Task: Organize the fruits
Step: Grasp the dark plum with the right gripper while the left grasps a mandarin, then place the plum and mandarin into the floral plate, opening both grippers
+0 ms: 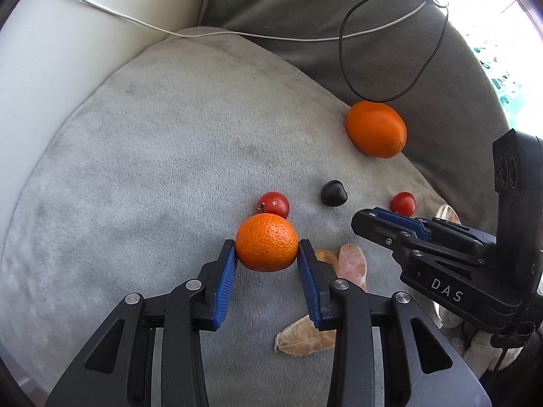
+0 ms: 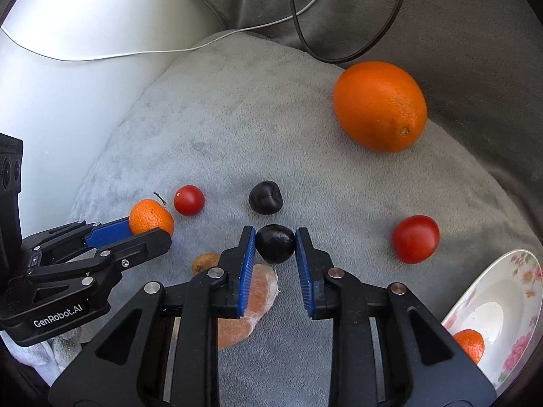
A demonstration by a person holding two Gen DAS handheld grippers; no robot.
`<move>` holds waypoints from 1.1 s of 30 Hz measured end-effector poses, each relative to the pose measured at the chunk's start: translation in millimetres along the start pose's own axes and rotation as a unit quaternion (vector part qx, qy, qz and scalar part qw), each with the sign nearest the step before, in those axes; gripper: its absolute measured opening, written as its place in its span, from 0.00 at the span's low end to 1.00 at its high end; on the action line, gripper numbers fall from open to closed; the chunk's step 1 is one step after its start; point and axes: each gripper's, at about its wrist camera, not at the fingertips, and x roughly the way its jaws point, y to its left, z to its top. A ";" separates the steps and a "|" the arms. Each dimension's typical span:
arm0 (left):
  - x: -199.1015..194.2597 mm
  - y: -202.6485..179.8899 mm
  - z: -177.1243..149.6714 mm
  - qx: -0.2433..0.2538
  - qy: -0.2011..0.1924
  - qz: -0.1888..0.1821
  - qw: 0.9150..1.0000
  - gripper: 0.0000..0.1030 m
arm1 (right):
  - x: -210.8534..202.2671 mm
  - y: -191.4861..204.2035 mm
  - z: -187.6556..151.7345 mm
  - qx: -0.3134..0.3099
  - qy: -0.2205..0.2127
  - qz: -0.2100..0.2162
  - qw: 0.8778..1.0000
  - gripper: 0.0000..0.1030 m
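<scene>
1. Left gripper [image 1: 267, 249] clamps a pebbly-skinned mandarin [image 1: 267, 247] on the plush grey cushion [image 1: 152, 156].
2. Right gripper [image 2: 275, 242] pinches a glossy dark plum [image 2: 275, 243].
3. Floral bowl [image 2: 522, 291] holds one orange fruit only.
4. Still loose: smooth oval orange [image 2: 380, 105], two tomatoes, a second plum [image 2: 265, 197], peeled segments.

Plush matt grey cushion [image 1: 152, 169]; pebbled-skinned mandarin [image 1: 267, 247]; glossy smooth cherry [image 2: 275, 243]; glazed bowl [image 2: 502, 308].
</scene>
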 end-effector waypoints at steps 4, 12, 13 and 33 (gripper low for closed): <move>-10.8 -1.5 -2.7 0.010 -0.005 -0.004 1.000 0.34 | -13.2 -7.1 -5.5 0.013 -0.012 0.000 1.000 0.24; -21.8 -21.4 -8.0 0.035 -0.010 -0.013 0.999 0.34 | -40.7 -22.6 -25.8 0.033 -0.035 -0.008 0.999 0.24; -22.4 -24.8 -8.9 0.039 -0.011 -0.015 0.999 0.34 | -45.6 -24.7 -29.2 0.036 -0.038 -0.010 0.999 0.24; -16.2 -101.0 -28.5 0.120 0.008 -0.054 0.991 0.34 | -117.2 -104.1 -99.4 0.148 -0.080 -0.062 0.984 0.24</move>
